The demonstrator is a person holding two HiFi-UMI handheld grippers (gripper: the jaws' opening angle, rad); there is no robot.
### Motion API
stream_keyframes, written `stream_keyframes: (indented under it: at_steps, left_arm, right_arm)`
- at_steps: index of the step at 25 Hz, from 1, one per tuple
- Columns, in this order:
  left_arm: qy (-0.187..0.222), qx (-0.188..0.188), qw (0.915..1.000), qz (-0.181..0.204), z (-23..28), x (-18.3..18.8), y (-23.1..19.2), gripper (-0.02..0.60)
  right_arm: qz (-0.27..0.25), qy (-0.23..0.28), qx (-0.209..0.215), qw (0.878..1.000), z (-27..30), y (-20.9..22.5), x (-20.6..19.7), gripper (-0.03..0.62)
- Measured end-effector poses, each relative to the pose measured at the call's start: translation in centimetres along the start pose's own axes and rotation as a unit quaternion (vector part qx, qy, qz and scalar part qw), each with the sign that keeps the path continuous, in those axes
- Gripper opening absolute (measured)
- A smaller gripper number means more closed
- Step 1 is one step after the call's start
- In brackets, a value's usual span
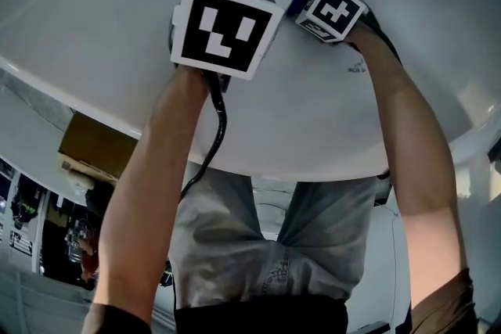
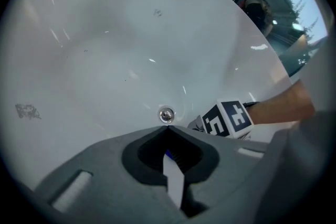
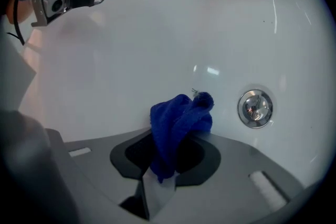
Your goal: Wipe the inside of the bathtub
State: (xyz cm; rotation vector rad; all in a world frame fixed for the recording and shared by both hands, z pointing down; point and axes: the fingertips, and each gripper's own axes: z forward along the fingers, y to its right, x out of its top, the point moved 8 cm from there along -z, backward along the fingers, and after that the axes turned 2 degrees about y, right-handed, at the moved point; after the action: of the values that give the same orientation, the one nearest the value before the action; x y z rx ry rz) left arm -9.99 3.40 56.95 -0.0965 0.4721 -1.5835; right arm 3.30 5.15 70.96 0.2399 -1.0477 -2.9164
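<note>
2 grippers near the bathtub (image 3: 157,34) drain (image 3: 255,108).
The right gripper (image 3: 174,150) pinches a blue cloth (image 3: 178,115); left gripper (image 2: 167,129) closed, empty; bare wall around.

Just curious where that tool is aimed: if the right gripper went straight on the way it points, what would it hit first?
Probably the bathtub's white inner wall. The blue cloth clamped in the right gripper would touch it first, beside the drain, not on it. The gap is hard to judge.
</note>
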Motion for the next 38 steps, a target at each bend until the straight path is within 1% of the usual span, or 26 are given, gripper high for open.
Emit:
stream_keyframes:
  at_steps: [3,6,11,16,18,20,24,25,29,31,35,38]
  left_arm:
    - [0.002,-0.005,1.0,0.005,-0.4,-0.4,0.2,0.005]
    - [0.006,-0.005,0.9999,0.009,-0.9,-0.5,0.8,0.005]
    - [0.01,-0.002,0.9999,0.007,-2.1,-0.4,1.1,0.005]
    - [0.01,0.0,0.9999,0.009,-3.4,-0.5,1.4,0.005]
    - [0.011,0.0,0.9998,0.016,-3.9,-0.4,1.5,0.005]
    - [0.009,0.004,0.9996,0.025,-4.4,-0.4,1.4,0.005]
    - [0.003,0.024,0.998,0.059,-5.4,-0.4,1.4,0.005]
    - [0.003,0.024,0.9978,0.061,-5.7,-0.4,1.6,0.005]
    - [0.008,0.017,0.9988,0.045,-6.8,-0.5,2.3,0.005]
    - [0.011,0.018,0.9988,0.045,-7.3,-0.4,2.6,0.005]
    - [0.008,0.026,0.9962,0.083,-8.3,-0.8,3.1,0.005]
    - [0.004,0.032,0.9954,0.09,-9.3,-1.5,3.0,0.005]
  right_arm:
    - [-0.02,-0.013,0.01,1.0,0.2,-1.1,0.1,0.092]
    - [-0.041,-0.01,0.027,0.999,0.0,-2.0,0.2,0.092]
    - [-0.07,-0.011,0.042,0.997,-0.6,-3.7,0.9,0.091]
    - [-0.075,0.009,0.069,0.995,-1.6,-6.2,1.1,0.089]
    - [-0.076,0.019,0.072,0.994,-2.1,-7.1,0.9,0.089]
    - [-0.069,0.03,0.069,0.995,-2.4,-7.8,1.0,0.089]
    - [-0.053,0.045,0.069,0.995,-3.0,-9.0,1.1,0.089]
    - [-0.052,0.048,0.072,0.995,-3.2,-9.4,1.1,0.089]
    - [-0.05,0.058,0.078,0.994,-4.1,-11.2,1.1,0.089]
    - [-0.053,0.062,0.077,0.994,-4.7,-11.9,1.1,0.089]
    - [-0.055,0.074,0.072,0.993,-5.7,-13.7,1.5,0.089]
    - [-0.05,0.087,0.072,0.992,-6.5,-15.4,1.6,0.089]
